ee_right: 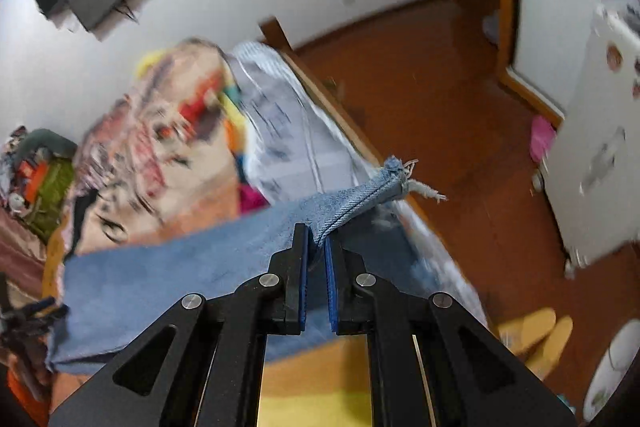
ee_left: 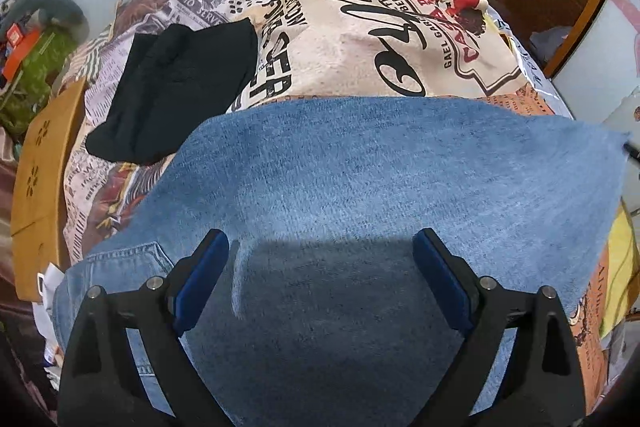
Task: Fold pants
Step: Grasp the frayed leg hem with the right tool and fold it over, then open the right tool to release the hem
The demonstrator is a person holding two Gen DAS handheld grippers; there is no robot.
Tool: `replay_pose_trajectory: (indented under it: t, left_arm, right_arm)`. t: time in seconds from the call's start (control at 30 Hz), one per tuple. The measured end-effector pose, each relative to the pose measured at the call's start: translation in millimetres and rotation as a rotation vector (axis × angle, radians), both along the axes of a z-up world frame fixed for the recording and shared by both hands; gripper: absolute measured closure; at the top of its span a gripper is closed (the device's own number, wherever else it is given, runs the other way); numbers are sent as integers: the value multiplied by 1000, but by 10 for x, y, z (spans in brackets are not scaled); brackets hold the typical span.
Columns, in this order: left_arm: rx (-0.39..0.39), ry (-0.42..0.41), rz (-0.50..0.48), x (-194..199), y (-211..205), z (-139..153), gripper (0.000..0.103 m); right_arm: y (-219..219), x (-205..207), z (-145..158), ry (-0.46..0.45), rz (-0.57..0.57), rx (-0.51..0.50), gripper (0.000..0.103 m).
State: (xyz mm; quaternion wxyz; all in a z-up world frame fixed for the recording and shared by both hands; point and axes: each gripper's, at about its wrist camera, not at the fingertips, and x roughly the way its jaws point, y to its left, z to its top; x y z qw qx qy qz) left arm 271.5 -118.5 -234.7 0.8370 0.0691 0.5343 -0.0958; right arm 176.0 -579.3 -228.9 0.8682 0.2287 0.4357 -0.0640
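Light blue jeans (ee_left: 360, 179) lie across a bed with a printed cover (ee_left: 360, 39), a back pocket showing at lower left. My left gripper (ee_left: 320, 247) hovers just above the denim, open, nothing between its blue pads. In the right wrist view the jeans (ee_right: 168, 267) stretch from the bed up to my right gripper (ee_right: 316, 239), which is shut on the leg's frayed hem (ee_right: 394, 173) and holds it lifted off the bed. The left gripper (ee_right: 28, 311) shows as a dark shape at the far left edge of that view.
A folded black garment (ee_left: 176, 87) lies on the bed beyond the jeans. A wooden board (ee_left: 44, 183) and a pile of clothes (ee_left: 32, 67) border the left side. Right of the bed are a brown floor (ee_right: 440, 99), a white cabinet (ee_right: 592, 147) and yellow slippers (ee_right: 536, 335).
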Motion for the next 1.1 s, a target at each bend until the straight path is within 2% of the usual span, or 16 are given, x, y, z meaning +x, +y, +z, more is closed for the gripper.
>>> replay_pose_trajectory:
  t: [0.17, 0.27, 0.33, 0.47, 0.5, 0.6, 0.63, 0.83, 0.9, 0.93, 1.1]
  left_arm:
    - [-25, 5, 11, -36, 47, -20, 5]
    - [-35, 4, 14, -51, 63, -21, 5]
    - [-36, 0, 14, -59, 67, -18, 5]
    - [-28, -11, 13, -79, 95, 12, 5]
    - [-25, -17, 19, -89, 122, 31, 5]
    - [-37, -34, 42, -109, 236, 103, 5]
    - [-44, -44, 53, -116, 293, 141, 5]
    - [-89, -144, 163, -198, 891, 504, 5]
    - [-98, -173, 206, -230, 1142, 605, 5]
    - [-97, -186, 228, -243, 1258, 643, 5]
    - [-45, -253, 349, -328, 1925, 775, 5]
  right_arm:
    - [9, -81, -312, 72, -27, 33, 96]
    - [19, -191, -343, 98, -47, -12, 94]
    - [28, -224, -267, 107, -68, -51, 87]
    - [88, -276, -8, 88, -59, -118, 87]
    - [135, -286, 99, 71, -45, -136, 84]
    - [315, -293, 349, 7, -14, -181, 67]
    - [380, -290, 429, -18, -2, -192, 65]
    - [1016, -93, 863, -138, 155, -211, 64]
    - [1320, 17, 968, -172, 230, -231, 56]
    - [1506, 88, 1032, -196, 273, -243, 53]
    - [2268, 364, 1206, -265, 449, -259, 53]
